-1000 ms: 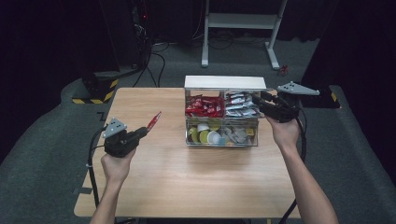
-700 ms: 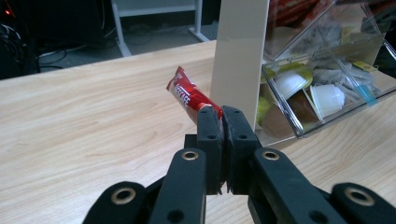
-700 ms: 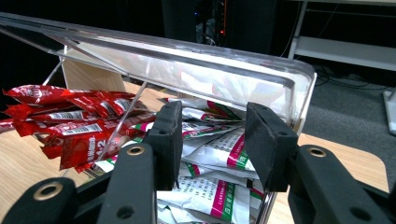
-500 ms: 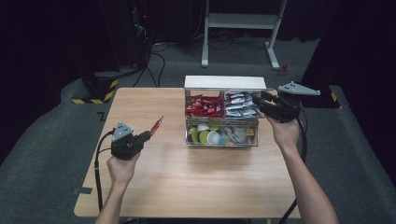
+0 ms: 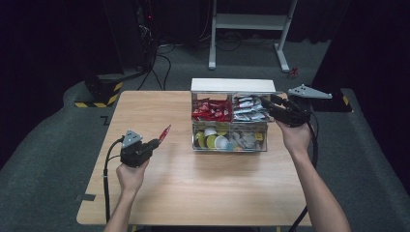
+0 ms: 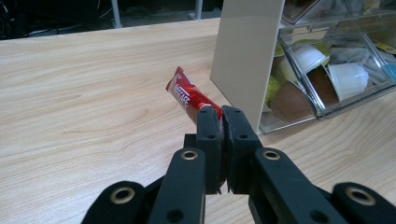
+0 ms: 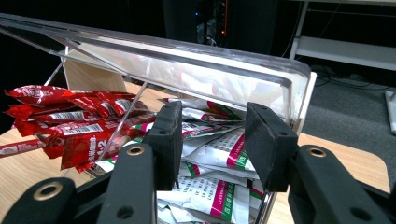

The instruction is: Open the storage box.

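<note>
Left gripper [image 5: 159,140]: I have its jaws clamped together on a red sachet [image 6: 189,100]; the sachet sticks out past the tips, tilted up, above the table [image 5: 203,183].
Change on the left: over the last second I've drawn this hand back toward me and slightly right; it now sits lower in the high view, still left of the organiser, not touching it.
Sachet: held in the air near the organiser's beige side wall [image 6: 245,56].
Right gripper [image 7: 212,140]: its jaws stand apart, with nothing between them, over the white sachets [image 7: 219,186] in the upper right bin.
Change on the right: none I can see; it stays put.
Organiser [image 5: 229,86]: clear box, red sachets [image 5: 210,110] upper left, cups [image 5: 215,141] in the lower drawer.
</note>
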{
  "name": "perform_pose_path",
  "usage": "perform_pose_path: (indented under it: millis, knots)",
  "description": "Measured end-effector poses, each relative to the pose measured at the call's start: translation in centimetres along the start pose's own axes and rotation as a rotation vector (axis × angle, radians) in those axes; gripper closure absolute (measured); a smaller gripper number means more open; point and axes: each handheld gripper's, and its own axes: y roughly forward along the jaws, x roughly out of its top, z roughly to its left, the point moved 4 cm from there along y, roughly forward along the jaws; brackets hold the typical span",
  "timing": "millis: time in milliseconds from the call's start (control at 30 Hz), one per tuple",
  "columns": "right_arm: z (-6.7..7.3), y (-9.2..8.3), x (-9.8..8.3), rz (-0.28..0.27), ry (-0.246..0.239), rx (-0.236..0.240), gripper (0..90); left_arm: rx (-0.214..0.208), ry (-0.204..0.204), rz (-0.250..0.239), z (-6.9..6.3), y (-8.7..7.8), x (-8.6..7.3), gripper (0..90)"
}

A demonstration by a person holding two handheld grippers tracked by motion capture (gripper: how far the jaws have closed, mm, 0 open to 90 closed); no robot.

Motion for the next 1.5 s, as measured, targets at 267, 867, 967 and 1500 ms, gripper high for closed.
perform_pose_path:
  millis: [267,867,967,1500]
  knots:
    - [0.0,0.0,0.0,0.0,0.0,-0.002,57.1,0.012,-0.012,0.006,0.3,0.8,-0.7,85.9]
    - [0.0,0.0,0.0,-0.002,0.001,0.004,57.2,0.045,-0.026,0.054,0.8,3.0,-3.0,85.7]
    - [0.0,0.0,0.0,-0.001,0.0,0.004,57.1,0.047,-0.025,0.061,1.0,3.1,-3.1,85.7]
    - [-0.1,-0.1,0.1,0.001,0.01,0.01,57.0,0.064,-0.044,0.067,1.4,3.7,-3.8,85.6]
